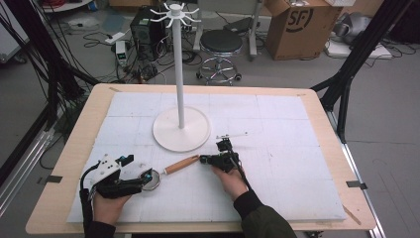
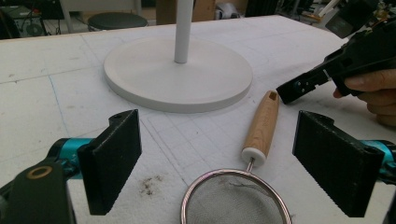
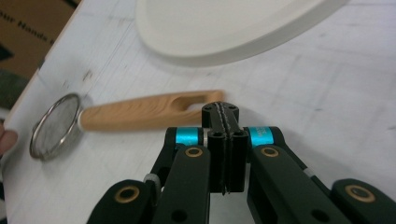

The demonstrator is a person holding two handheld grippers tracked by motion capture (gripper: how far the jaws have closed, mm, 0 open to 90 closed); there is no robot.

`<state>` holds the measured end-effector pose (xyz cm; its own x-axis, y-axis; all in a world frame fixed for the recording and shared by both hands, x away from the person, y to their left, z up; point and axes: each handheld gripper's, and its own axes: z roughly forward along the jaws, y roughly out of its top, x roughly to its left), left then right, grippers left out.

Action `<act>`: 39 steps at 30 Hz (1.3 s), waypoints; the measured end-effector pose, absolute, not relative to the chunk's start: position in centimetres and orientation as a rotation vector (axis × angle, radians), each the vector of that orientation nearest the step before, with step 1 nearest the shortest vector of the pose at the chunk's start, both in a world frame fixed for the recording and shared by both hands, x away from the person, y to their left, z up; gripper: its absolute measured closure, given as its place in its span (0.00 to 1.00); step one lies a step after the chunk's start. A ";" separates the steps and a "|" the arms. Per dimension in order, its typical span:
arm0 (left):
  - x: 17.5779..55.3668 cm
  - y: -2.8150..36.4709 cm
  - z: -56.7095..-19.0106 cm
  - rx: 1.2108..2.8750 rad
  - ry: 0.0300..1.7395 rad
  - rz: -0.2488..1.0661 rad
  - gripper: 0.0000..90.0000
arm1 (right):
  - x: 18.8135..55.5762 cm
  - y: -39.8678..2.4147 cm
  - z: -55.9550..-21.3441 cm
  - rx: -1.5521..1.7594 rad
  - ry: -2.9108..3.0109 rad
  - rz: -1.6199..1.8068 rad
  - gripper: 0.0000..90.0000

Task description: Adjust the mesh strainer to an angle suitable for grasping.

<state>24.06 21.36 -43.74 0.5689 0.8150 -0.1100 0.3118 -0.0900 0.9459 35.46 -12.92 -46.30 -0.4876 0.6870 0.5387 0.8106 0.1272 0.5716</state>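
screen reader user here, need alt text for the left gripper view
A small wire mesh strainer with a wooden handle lies on the white table mat between the wide-open jaws of the left gripper, which touches nothing. Behind it stands the round white base of a pole stand; at right a hand brings the shut right gripper near the handle's end.

Table (image 1: 59, 198), white mat (image 1: 277, 193), strainer (image 1: 171, 168), stand (image 1: 181, 130)
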 end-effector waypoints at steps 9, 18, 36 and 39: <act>24.1 21.3 -43.7 1.668 0.951 0.552 0.18 | 36.6 -12.5 -46.3 -1.519 -2.247 -1.283 1.00; 24.1 21.2 -43.8 1.669 0.950 0.550 0.18 | 36.5 -11.6 -46.3 -1.476 -2.264 -1.283 1.00; 24.0 21.5 -43.7 1.664 0.951 0.549 0.18 | 37.8 -11.1 -46.2 -1.540 -2.233 -1.324 1.00; 24.1 21.5 -43.7 1.664 0.953 0.546 0.18 | 37.8 -10.9 -46.2 -1.519 -2.238 -1.328 1.00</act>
<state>24.11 21.49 -43.74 0.5721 0.8123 -0.1134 0.3127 -0.0882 0.9457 37.82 -10.86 -46.24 -0.4855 0.6895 0.5375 0.8022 0.1069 0.5874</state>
